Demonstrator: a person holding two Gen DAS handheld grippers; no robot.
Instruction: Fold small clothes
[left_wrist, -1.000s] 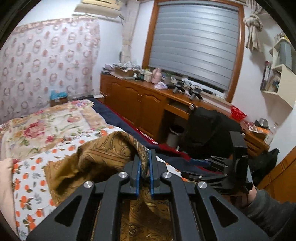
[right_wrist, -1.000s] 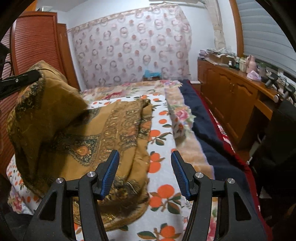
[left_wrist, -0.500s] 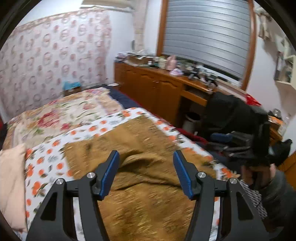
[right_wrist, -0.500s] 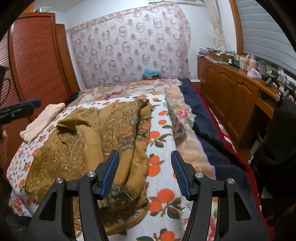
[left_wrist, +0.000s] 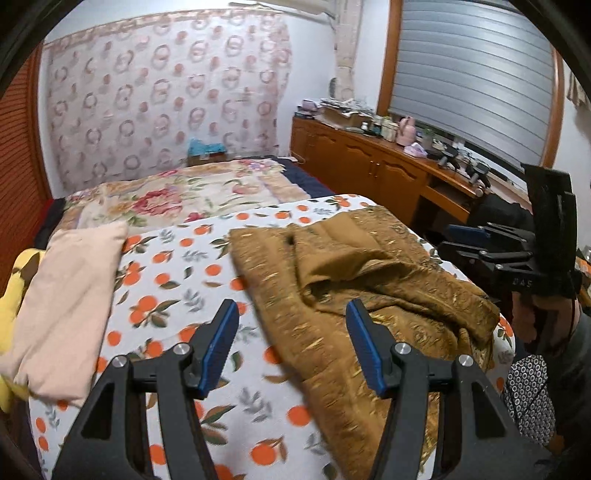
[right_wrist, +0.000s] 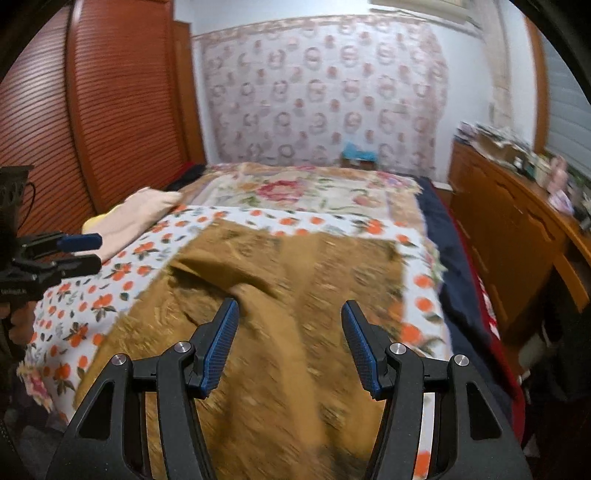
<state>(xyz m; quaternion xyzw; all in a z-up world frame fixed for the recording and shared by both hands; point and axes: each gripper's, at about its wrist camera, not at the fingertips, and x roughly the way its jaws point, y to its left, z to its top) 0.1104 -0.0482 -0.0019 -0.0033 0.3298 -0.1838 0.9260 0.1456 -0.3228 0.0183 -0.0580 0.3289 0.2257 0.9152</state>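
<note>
The brown cloth lies rumpled on the bed. Left gripper and right gripper hover over it, jaws spread, holding nothing.

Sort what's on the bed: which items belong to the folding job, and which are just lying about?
Job:
- brown gold-patterned cloth, rumpled on the orange-print sheet
- left gripper, open
- right gripper, open

Lying about:
- folded pale pink cloth
- floral quilt
- wooden sideboard
</note>
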